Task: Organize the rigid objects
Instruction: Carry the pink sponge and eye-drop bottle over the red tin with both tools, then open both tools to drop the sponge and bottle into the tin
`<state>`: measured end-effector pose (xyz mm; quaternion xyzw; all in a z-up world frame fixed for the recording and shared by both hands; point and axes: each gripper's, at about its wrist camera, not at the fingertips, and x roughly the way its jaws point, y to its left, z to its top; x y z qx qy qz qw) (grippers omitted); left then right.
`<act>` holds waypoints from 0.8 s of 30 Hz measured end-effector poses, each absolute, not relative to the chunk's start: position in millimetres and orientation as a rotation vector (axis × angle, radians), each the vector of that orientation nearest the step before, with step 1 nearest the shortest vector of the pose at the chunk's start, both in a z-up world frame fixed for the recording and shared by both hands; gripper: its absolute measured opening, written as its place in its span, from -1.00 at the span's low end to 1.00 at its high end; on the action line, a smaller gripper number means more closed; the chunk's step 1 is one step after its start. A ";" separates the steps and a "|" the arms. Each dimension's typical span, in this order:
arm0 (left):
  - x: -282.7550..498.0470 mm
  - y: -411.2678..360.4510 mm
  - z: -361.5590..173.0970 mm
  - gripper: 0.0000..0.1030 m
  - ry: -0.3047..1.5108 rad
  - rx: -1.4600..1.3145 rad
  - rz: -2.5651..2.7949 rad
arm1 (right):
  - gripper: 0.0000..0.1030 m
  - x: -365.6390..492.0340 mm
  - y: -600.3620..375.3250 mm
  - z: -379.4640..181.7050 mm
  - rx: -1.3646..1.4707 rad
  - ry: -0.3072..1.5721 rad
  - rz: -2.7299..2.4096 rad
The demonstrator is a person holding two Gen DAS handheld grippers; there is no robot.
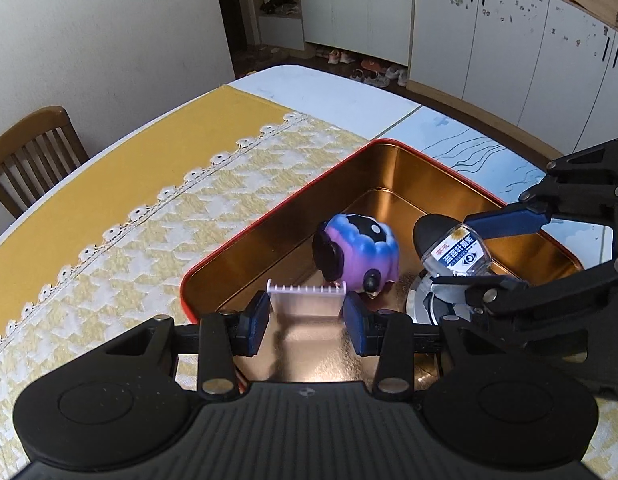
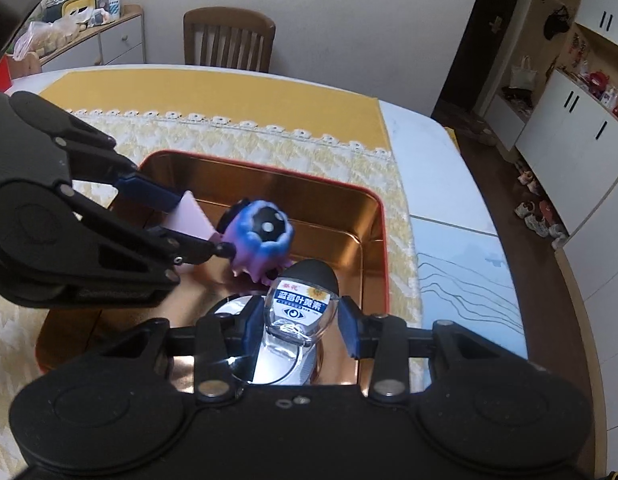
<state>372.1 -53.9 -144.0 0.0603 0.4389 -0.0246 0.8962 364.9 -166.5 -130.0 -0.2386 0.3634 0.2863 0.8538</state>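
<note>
A red-rimmed gold tin box (image 1: 277, 204) (image 2: 373, 200) lies open on the table. Inside it stands a purple-blue toy figure (image 1: 355, 254) (image 2: 259, 238). My left gripper (image 1: 307, 316) (image 2: 197, 226) is shut on a pale pink comb-like piece (image 1: 307, 300) (image 2: 191, 216), held over the box beside the toy. My right gripper (image 2: 299, 322) (image 1: 475, 254) is shut on a clear bottle with a black cap and a blue-white label (image 2: 301, 300) (image 1: 455, 250), held inside the box over a round silver disc (image 2: 249, 356).
The box rests on a yellow-white lace-edged cloth (image 1: 189, 208) (image 2: 269, 136) on a table with a pale blue part (image 1: 469, 148) (image 2: 461, 264). A wooden chair (image 1: 33, 156) (image 2: 229, 38) stands at the table's far edge. White cabinets (image 1: 509, 40) line the wall.
</note>
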 end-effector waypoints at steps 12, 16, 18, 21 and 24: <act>384.6 -53.1 -151.2 -0.22 0.946 0.090 -0.055 | -0.22 372.8 -160.4 -131.6 -0.542 0.747 0.627; 383.0 -55.0 -152.7 -0.22 0.951 0.091 -0.068 | -0.18 371.7 -165.3 -129.9 -0.524 0.755 0.621; 381.6 -55.8 -151.1 -0.21 0.948 0.083 -0.072 | -0.15 370.8 -167.8 -129.1 -0.515 0.758 0.620; 378.4 -56.6 -146.1 -0.18 0.935 0.073 -0.072 | -0.11 368.1 -171.9 -126.4 -0.496 0.754 0.613; 373.4 -57.0 -140.5 -0.09 0.917 0.075 -0.073 | -0.06 367.2 -175.8 -122.9 -0.462 0.757 0.608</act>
